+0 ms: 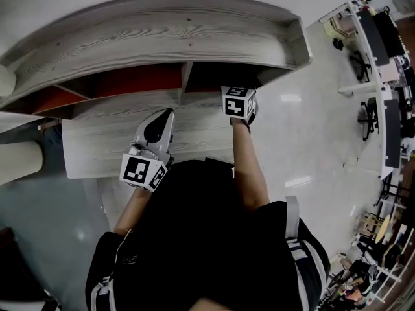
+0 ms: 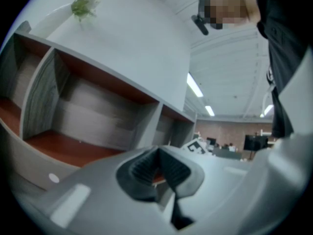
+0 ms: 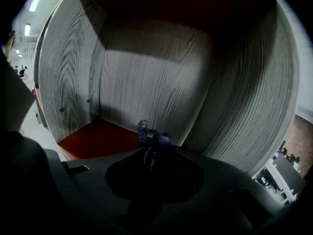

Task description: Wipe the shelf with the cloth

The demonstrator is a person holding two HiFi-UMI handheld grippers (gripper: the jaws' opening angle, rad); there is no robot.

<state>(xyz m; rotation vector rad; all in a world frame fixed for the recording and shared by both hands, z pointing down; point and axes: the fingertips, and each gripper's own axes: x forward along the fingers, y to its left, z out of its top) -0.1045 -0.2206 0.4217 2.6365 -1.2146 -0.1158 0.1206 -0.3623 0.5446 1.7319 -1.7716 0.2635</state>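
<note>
The grey wooden shelf (image 1: 162, 37) has compartments with red floors. My right gripper (image 3: 154, 153) reaches into the right compartment (image 1: 220, 76) and is shut on a small blue cloth (image 3: 143, 130), whose tufts stick out past the jaw tips just above the red floor (image 3: 98, 140). From the head view only its marker cube (image 1: 238, 102) shows at the compartment's mouth. My left gripper (image 1: 165, 118) hovers over the lower grey ledge (image 1: 97, 141), outside the shelf; its jaws (image 2: 157, 163) are shut with nothing between them.
A left compartment (image 2: 73, 146) with a red floor lies ahead of the left gripper. A small green plant (image 2: 85, 1) stands on the shelf top. The right compartment's grey side walls (image 3: 63, 77) close in on both sides. Glossy floor (image 1: 324, 141) lies to the right.
</note>
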